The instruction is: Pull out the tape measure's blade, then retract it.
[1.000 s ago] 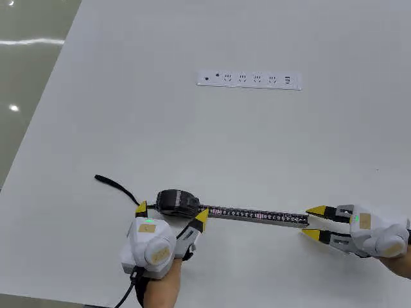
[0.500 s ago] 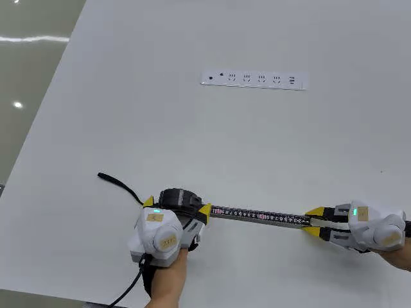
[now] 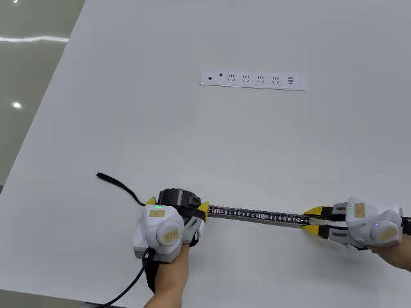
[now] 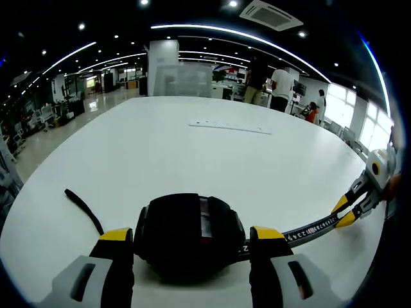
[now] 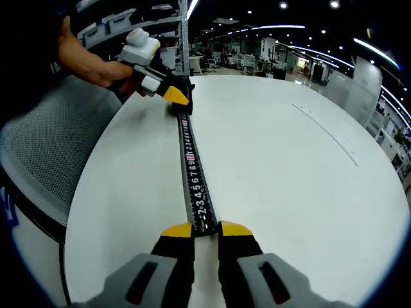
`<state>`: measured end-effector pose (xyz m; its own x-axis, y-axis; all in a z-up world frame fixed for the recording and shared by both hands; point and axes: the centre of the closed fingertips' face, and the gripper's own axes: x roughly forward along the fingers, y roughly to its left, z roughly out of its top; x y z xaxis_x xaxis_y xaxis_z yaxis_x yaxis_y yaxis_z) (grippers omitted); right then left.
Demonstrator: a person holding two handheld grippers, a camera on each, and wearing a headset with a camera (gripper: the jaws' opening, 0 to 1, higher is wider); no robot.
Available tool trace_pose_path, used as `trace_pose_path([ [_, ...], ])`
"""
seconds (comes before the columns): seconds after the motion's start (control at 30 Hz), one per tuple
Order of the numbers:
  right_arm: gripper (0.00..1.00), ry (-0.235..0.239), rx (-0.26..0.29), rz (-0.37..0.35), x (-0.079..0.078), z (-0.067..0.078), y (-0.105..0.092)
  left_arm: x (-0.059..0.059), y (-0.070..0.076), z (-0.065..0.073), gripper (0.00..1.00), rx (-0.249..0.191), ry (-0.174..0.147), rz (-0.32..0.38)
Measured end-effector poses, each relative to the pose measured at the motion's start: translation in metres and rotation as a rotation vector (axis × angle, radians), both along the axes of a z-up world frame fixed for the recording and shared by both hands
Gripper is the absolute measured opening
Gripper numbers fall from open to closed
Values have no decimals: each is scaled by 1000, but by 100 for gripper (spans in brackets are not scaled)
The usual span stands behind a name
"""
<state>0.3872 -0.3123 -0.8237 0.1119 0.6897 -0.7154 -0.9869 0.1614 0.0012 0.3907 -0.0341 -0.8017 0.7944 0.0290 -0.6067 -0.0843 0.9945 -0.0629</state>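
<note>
White counter (image 3: 225,147) lies bare and wide between the work and the power strip (image 3: 252,79) far back, with open surface to the right too. Its left edge runs slantwise up the head view with glossy floor (image 3: 32,77) beyond, and its near edge passes just under the hand behind the left tool (image 3: 176,204). The black tape (image 4: 189,228) rests near that front edge, its case set between the left tool's yellow-tipped jaws, which press on both its sides. Its strap (image 3: 115,185) trails off to the left, flat on the counter, and a cable (image 3: 128,289) hangs from the left tool over the near edge. The blade (image 3: 257,215) is drawn out flat to the right, numbers up, and its end sits between the jaws of the right tool (image 3: 313,219), which are nearly closed and pinch it. A second ago the left tool's jaws stood wide, with the case ahead of their tips; now they have closed in around it. The right tool's jaws have narrowed onto the blade's end as well. The drawn length of blade looks about the same.
</note>
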Motion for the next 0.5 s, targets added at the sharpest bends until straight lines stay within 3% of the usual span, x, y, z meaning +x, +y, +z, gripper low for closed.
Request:
trace_pose_path([
  [0.1,11,1,-6,-1,1,-1,0,0,0,-4,69,-3,17,10],
  [0.5,10,5,-27,-2,0,-3,-3,0,1,-3,66,11,14,34],
])
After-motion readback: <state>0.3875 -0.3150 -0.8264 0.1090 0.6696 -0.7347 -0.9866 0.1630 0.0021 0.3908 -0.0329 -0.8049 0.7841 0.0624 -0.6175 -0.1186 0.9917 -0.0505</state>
